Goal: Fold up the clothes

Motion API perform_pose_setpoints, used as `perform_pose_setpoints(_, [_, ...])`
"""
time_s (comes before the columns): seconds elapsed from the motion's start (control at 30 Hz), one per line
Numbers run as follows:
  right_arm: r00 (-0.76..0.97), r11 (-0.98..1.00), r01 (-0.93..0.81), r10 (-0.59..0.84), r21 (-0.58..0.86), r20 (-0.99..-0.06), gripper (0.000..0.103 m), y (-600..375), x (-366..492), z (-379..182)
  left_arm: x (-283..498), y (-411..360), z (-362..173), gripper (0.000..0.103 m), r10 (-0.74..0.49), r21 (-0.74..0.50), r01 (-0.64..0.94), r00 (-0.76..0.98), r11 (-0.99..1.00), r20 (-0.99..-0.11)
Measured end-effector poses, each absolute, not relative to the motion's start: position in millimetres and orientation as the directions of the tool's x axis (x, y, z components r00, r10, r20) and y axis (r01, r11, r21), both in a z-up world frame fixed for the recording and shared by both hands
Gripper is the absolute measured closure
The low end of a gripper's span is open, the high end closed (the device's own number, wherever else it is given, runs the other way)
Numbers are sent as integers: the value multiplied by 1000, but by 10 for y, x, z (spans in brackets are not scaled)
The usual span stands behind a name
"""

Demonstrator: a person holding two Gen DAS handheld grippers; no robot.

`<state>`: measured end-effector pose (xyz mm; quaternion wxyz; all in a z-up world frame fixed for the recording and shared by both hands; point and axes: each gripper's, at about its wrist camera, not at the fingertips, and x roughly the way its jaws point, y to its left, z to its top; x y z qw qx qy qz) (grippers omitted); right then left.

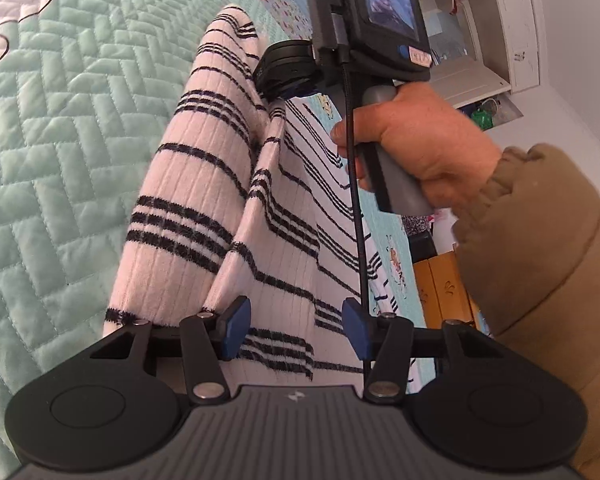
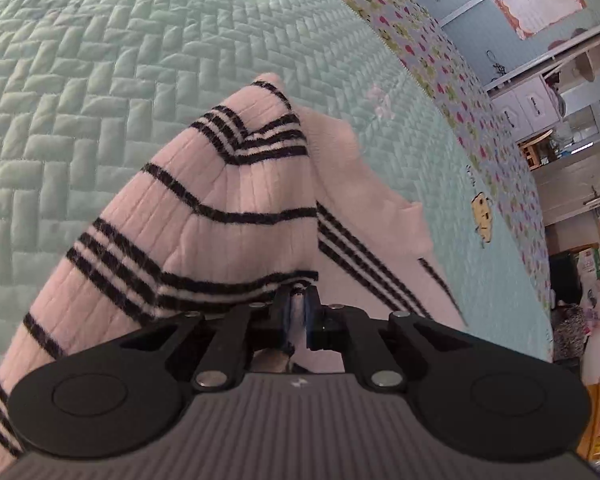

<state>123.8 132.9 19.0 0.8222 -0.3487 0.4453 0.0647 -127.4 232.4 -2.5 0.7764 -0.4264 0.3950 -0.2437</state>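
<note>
Left wrist view: left gripper [image 1: 296,330] held over sweater [image 1: 204,184], fingers [image 1: 236,330] spread apart, nothing between. Sweater draped on quilt [image 1: 60,140]. Right gripper [image 1: 288,70] seen beyond, gripped by hand [image 1: 416,136], sleeve [image 1: 540,260] bent toward sweater.

Right wrist view: right gripper [image 2: 299,312] clamped on sweater [image 2: 220,184] edge, fabric lifted above quilt [image 2: 100,80].

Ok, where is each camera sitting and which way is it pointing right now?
Left wrist: behind the open left gripper, facing along the striped sweater on the quilted bed cover; the right hand and the olive sleeve show.
Right wrist: behind the right gripper, shut on a raised sweater fold, facing across the bed; no hand shows.
Shared: sweater and bed cover.
</note>
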Motion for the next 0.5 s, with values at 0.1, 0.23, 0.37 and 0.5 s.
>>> perform_pose_setpoints(0.1, [605,845,-364,-105,-392,-789,80,1145,1270,362,-1291,2333,-27,49,-719,-858,43,568,512,-401])
perform_pose_setpoints(0.23, [649,956,-291,185,-16,-738,54,649,1073,849,-1288,2299,-23,49,-720,-858,45,569,511,-398])
perform_pose_setpoints(0.37, [585,854,-271,513,444,-628,59,116,880,893,-1297,2312,-47,49,-723,-868,39,573,495,-387])
perform_pose_setpoints(0.5, [466,689,-207,694,695,-549,93,-104,846,477,-1294,2288,-42,49,-716,-856,51,575,514,-396])
